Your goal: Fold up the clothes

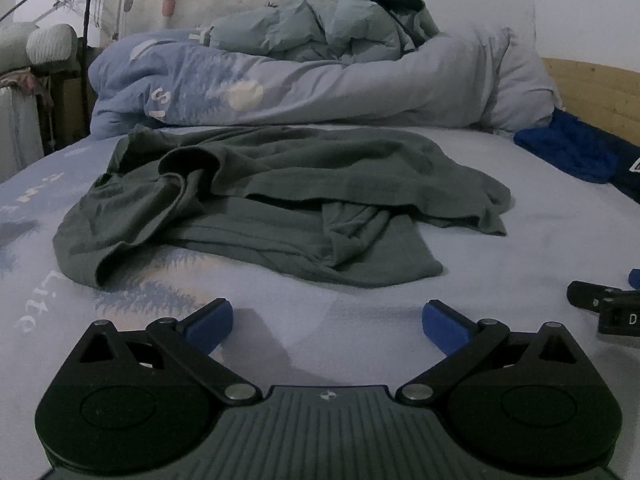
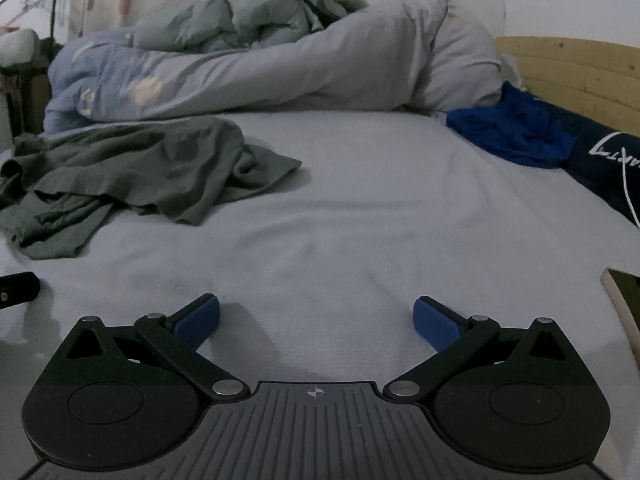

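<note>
Your left tongs (image 1: 328, 320) and right tongs (image 2: 316, 316) gape empty; pinch the crumpled grey T-shirt (image 1: 256, 204) carelessly and you'll likely snag the bedsheet (image 2: 360, 208).

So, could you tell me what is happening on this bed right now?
Clothes are about to be folded, but nothing is held yet. A crumpled grey shirt lies on the bed. The left tongs sit open just short of it, and the right tongs are open over bare sheet. Blue clothes wait by the wooden board.
</note>
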`<state>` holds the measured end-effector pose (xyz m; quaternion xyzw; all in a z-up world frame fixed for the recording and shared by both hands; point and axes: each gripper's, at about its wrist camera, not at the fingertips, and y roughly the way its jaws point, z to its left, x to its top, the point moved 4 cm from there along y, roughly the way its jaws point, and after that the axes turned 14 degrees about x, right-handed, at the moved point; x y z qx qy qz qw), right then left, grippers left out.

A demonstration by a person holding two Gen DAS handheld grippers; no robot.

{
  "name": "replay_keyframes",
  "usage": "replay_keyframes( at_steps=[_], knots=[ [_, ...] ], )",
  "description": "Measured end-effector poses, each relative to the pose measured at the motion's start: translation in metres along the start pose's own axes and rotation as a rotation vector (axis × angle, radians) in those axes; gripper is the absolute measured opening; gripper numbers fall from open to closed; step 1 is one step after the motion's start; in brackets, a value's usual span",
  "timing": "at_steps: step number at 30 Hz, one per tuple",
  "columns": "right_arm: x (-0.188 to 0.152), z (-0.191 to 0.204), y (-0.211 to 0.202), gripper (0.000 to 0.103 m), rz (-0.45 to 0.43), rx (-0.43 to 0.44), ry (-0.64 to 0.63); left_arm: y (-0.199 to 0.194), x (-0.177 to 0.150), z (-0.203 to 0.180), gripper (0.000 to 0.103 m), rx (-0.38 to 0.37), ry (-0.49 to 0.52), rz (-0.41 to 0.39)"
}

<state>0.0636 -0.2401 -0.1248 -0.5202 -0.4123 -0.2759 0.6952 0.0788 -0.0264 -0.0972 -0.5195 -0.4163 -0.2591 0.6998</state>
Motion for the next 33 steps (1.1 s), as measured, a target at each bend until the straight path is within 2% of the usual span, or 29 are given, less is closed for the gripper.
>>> replay_keyframes(
  at_steps=[33],
  knots=[
    [-0.0014, 0.0018, -0.0011, 0.103, -0.003, -0.002, 0.0, 0.0013, -0.0014, 0.0008, 0.103, 0.003, 0.006, -0.009]
  ],
)
